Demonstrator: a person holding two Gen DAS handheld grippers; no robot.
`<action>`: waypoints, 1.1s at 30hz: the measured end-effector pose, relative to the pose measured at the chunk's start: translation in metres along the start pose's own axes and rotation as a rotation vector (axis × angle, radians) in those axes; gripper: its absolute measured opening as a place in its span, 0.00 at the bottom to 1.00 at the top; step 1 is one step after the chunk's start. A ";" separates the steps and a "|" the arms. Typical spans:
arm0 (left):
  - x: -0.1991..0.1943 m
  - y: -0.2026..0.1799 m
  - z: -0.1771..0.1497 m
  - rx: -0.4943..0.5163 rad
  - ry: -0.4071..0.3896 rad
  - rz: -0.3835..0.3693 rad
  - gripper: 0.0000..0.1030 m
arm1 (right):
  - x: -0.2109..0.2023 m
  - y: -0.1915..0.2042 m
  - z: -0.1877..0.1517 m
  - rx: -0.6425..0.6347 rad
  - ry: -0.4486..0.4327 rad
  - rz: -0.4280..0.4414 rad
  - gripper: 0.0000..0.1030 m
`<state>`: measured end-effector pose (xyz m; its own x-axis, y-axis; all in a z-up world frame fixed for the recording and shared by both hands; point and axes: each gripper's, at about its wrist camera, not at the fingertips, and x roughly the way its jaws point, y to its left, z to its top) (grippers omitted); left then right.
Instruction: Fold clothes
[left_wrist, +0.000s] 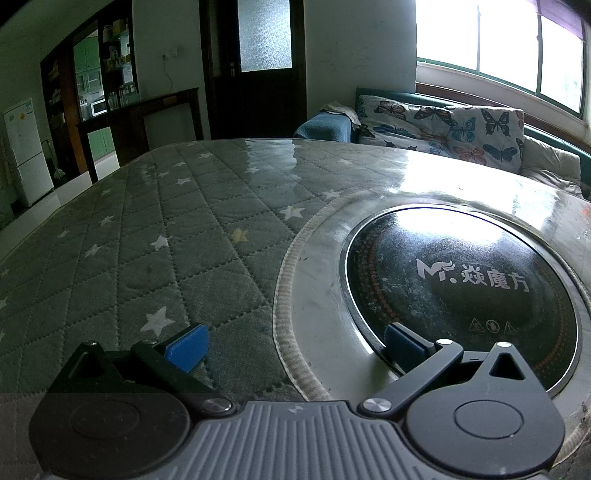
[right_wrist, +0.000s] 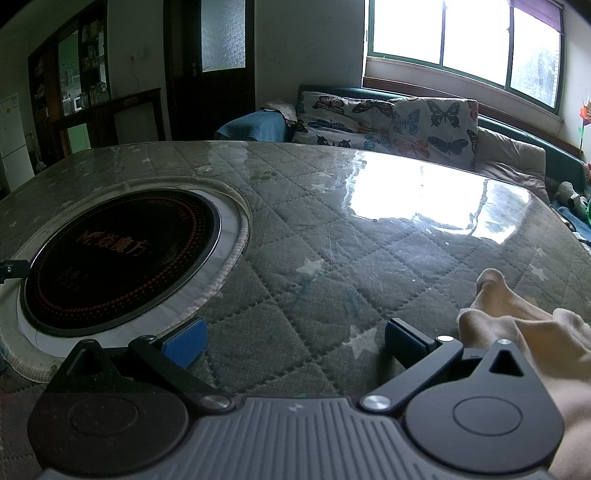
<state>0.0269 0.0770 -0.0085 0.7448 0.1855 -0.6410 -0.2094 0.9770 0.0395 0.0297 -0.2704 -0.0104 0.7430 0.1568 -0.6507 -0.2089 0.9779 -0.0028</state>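
Garment bunched beside right gripper; left gripper likewise spread, empty; table bare ahead.

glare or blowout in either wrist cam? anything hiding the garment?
Left wrist: window blown out, its glare washing over the table cover and the burner top; no garment in view. Right wrist: window also clipped, a bright reflection patch on the table cover; cream garment sits at the right edge, clear of the glare, partly cut off by the frame; strong fisheye bend in both.
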 end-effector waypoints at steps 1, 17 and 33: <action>0.000 0.000 0.000 0.000 0.000 0.000 1.00 | 0.000 0.000 0.000 0.000 0.000 0.000 1.00; 0.000 -0.002 -0.001 0.000 0.000 0.000 1.00 | 0.000 -0.001 0.000 -0.001 0.000 0.000 1.00; 0.000 -0.003 -0.001 -0.001 0.000 0.001 1.00 | 0.000 -0.001 0.000 -0.001 0.000 0.001 1.00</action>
<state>0.0269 0.0745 -0.0096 0.7448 0.1861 -0.6408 -0.2102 0.9769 0.0393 0.0296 -0.2718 -0.0101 0.7428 0.1573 -0.6508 -0.2097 0.9778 -0.0030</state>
